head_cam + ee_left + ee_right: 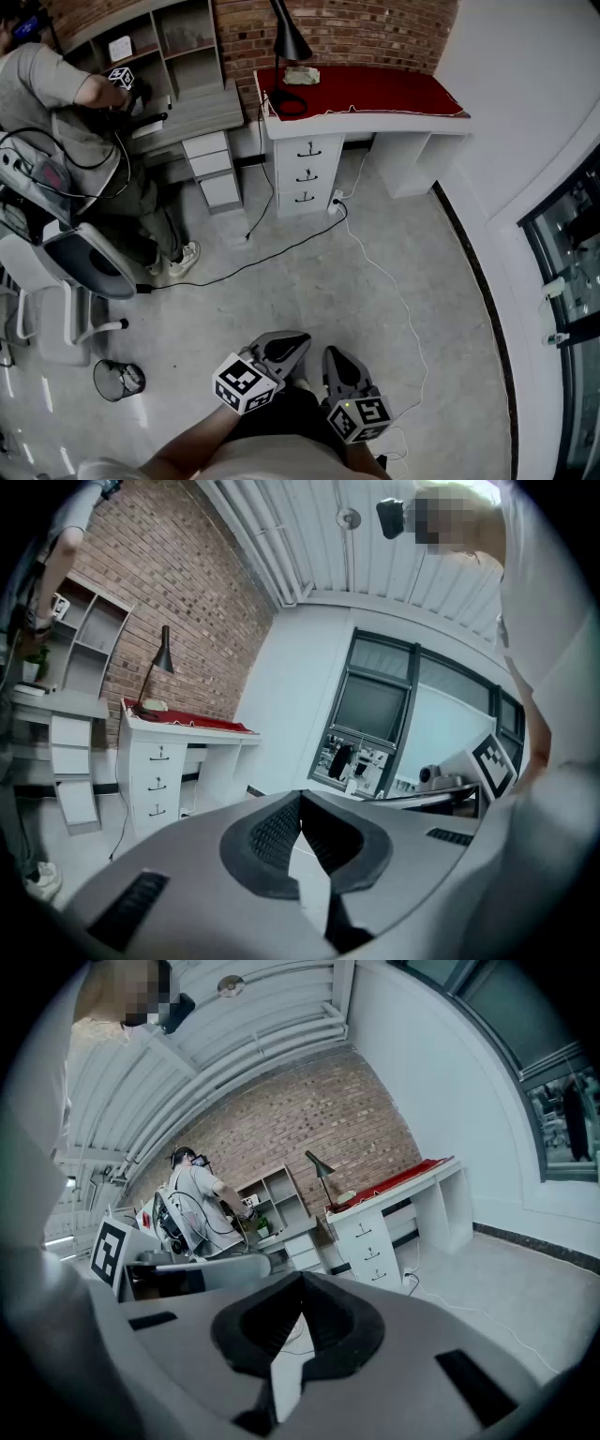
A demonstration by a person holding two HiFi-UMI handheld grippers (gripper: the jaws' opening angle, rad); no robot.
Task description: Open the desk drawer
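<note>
Drawers (307, 174) shut, fronts facing camera; desk (394, 94) runs left-right.

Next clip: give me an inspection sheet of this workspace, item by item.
Surface: desk top covered in red, white frame.
Job's things: three drawers, all closed, untouched.
Clutter: black lamp and a coiled cord on the desk.
Grippers: left gripper and right gripper jaws shut, empty, far from the desk.
Cables: black cable and white cable trail across the floor.
Surroundings: brick wall, another person at a grey desk, chair, wire bin.
</note>
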